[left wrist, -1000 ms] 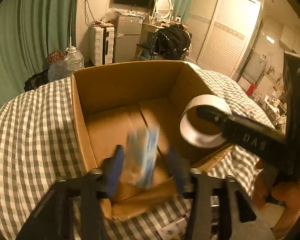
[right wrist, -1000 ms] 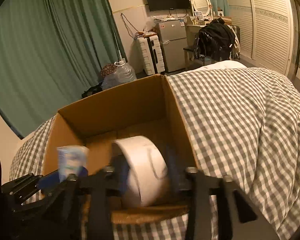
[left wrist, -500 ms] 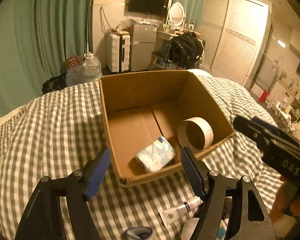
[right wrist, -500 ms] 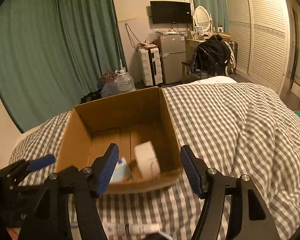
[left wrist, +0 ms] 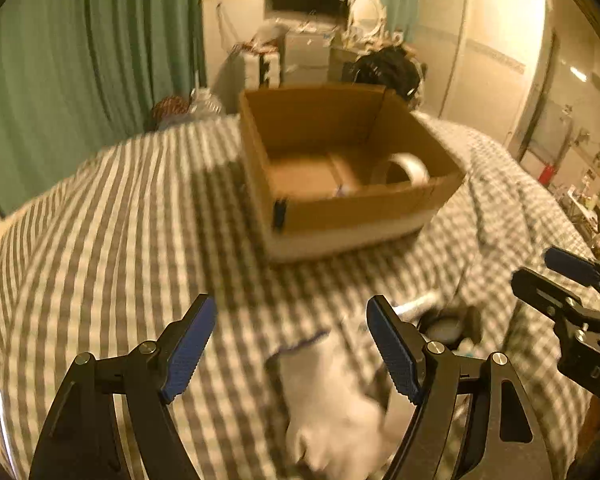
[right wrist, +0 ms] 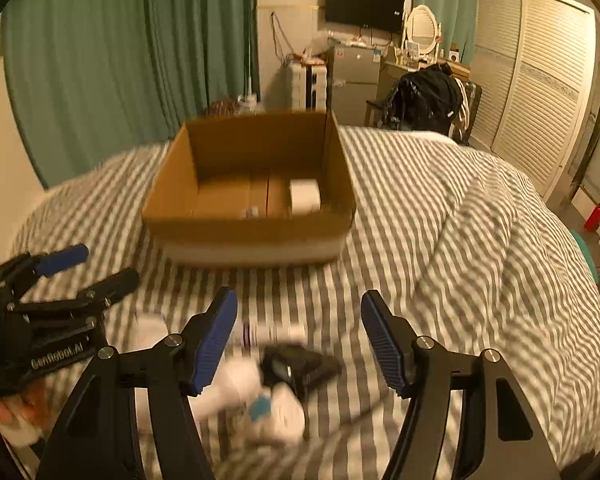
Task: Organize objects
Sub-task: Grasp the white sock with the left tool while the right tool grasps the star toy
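Tape roll point(left wrist: 404, 168) stands on edge inside cardboard box point(left wrist: 352, 216).

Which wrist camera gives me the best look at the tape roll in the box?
The left wrist view: the tape roll stands on edge in the cardboard box with its open core towards the camera, so it reads as a ring. The right wrist view shows it only as a plain white block.

**Open bedding around the box, clutter near the grippers**

The cardboard box point(right wrist: 248, 216) stood open-topped on the checked bedcover point(right wrist: 440, 216), its walls the only barrier; a tape roll point(right wrist: 305, 196) filled its right near corner. Bare cover lay left and right. Nearer, a blurred heap of white items point(right wrist: 256, 392) and a black object point(right wrist: 300, 364) crowded the passage.
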The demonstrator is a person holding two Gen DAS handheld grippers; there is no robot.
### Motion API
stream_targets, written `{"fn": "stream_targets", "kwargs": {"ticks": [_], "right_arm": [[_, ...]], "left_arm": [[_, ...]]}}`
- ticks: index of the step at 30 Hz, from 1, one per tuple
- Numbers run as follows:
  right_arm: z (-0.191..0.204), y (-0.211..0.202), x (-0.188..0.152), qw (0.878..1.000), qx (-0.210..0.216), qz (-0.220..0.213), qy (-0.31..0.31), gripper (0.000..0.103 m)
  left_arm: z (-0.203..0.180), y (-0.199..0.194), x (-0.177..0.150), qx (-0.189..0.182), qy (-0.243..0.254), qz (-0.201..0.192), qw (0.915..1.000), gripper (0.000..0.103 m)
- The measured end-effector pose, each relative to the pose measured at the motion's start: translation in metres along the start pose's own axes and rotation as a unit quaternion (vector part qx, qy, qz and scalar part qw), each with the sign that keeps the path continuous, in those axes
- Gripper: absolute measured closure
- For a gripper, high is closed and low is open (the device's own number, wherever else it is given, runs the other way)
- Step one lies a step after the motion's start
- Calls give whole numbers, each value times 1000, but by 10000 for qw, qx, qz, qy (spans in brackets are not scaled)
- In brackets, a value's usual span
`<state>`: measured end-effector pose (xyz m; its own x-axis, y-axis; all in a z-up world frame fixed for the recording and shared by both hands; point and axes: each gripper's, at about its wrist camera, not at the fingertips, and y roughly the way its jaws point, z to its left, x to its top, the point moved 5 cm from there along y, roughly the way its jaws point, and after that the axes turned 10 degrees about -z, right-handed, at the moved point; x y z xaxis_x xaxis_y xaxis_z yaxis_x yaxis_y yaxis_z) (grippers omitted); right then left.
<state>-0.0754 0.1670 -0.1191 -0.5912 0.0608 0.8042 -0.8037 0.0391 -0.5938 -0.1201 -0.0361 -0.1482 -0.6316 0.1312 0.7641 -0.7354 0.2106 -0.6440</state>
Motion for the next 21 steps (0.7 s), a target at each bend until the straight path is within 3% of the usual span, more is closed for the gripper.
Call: {"fn": "stream_targets", "kwargs": {"ticks": [5,9,16,21], "right_arm": [[7,1,-44,9987,95,498,-13,39],[6,8,-69,9960,209,863,76,39],[17,31,-91,9887,365,1442,-165,39],[22,41,-96,9846,500,1660,-214,39]], "left_arm": [[11,6,-40,26,-126,389,9992,22],[9,11,-68,-266,-229,744,9966,23],[-13,21,-85,-305,223,949,9948,22],[-9,32,-90,-411,72,1137,9926,22]]}}
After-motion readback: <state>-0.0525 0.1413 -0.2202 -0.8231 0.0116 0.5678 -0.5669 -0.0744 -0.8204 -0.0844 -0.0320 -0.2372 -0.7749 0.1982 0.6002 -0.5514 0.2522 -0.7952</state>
